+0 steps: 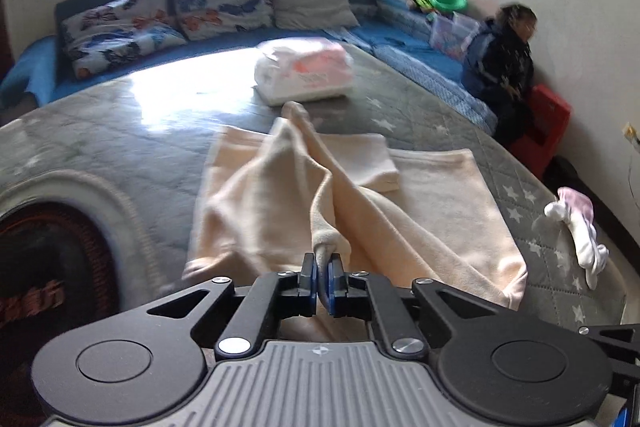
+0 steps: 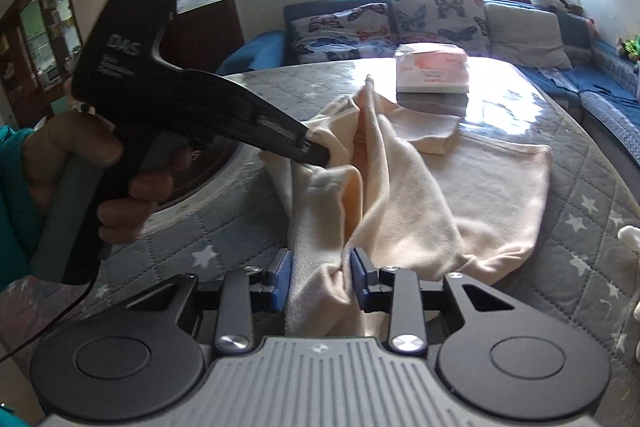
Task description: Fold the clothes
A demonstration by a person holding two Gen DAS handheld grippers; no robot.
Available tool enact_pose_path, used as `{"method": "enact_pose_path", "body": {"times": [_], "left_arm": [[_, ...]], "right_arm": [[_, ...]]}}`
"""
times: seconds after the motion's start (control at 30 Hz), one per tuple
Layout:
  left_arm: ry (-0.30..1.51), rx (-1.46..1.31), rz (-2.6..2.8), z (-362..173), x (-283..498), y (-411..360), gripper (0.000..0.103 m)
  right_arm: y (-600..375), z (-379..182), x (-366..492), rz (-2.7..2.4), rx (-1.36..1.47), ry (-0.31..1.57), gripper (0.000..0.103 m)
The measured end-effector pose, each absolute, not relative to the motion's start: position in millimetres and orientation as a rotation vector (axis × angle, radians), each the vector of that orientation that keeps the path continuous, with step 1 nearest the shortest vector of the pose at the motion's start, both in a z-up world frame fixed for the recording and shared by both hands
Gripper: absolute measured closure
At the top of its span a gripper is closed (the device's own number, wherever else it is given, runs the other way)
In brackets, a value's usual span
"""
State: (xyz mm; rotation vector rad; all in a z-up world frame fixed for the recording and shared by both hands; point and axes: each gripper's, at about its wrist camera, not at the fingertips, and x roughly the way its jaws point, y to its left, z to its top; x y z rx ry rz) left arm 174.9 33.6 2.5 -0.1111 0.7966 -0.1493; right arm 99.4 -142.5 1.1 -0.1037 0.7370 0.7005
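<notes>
A cream garment (image 1: 420, 211) lies partly spread on a grey quilted table cover with white stars (image 1: 120, 147). My left gripper (image 1: 325, 281) is shut on a bunched edge of the garment and lifts it off the table. It also shows in the right wrist view (image 2: 316, 157), held by a hand, pinching the cloth. My right gripper (image 2: 321, 277) has its blue pads closed around a thick fold of the same garment (image 2: 460, 187). A folded cream piece (image 2: 430, 133) lies at the garment's far edge.
A white and pink packet (image 1: 304, 71) sits farther back on the table. A white and pink small garment (image 1: 580, 227) lies at the right table edge. Behind are a blue sofa with butterfly cushions (image 1: 168, 15) and a child (image 1: 508, 59) beside a red box (image 1: 548, 123).
</notes>
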Motion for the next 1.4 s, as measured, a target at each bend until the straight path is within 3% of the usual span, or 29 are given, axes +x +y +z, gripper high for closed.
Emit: {"method": "enact_pose_path", "body": {"times": [0.37, 0.5, 0.6, 0.93, 1.07, 1.13, 1.2, 1.4], "left_arm": [[0.78, -0.17, -0.039, 11, 64, 98, 0.098], [0.807, -0.199, 0.013, 3, 33, 112, 0.098], [0.822, -0.206, 0.04, -1, 10, 118, 0.098], [0.921, -0.234, 0.108, -13, -78, 136, 0.098], [0.915, -0.221, 0.091, -7, -94, 140, 0.091], [0.886, -0.184, 0.091, 2, -97, 140, 0.076], [0.841, -0.139, 0.097, 11, -97, 138, 0.045], [0.721, -0.06, 0.013, 28, -60, 121, 0.042]], "right_arm": [[-127, 6, 55, 0.886, -0.228, 0.764, 0.078], [-127, 16, 48, 0.931, -0.208, 0.761, 0.077], [-125, 23, 45, 0.925, -0.218, 0.734, 0.066], [-108, 10, 54, 0.919, -0.231, 0.775, 0.062], [-93, -1, 61, 0.921, -0.241, 0.805, 0.062], [-89, -4, 64, 0.921, -0.245, 0.813, 0.062], [-88, -8, 66, 0.901, -0.243, 0.819, 0.062], [-89, -15, 75, 0.853, -0.216, 0.83, 0.062]]}}
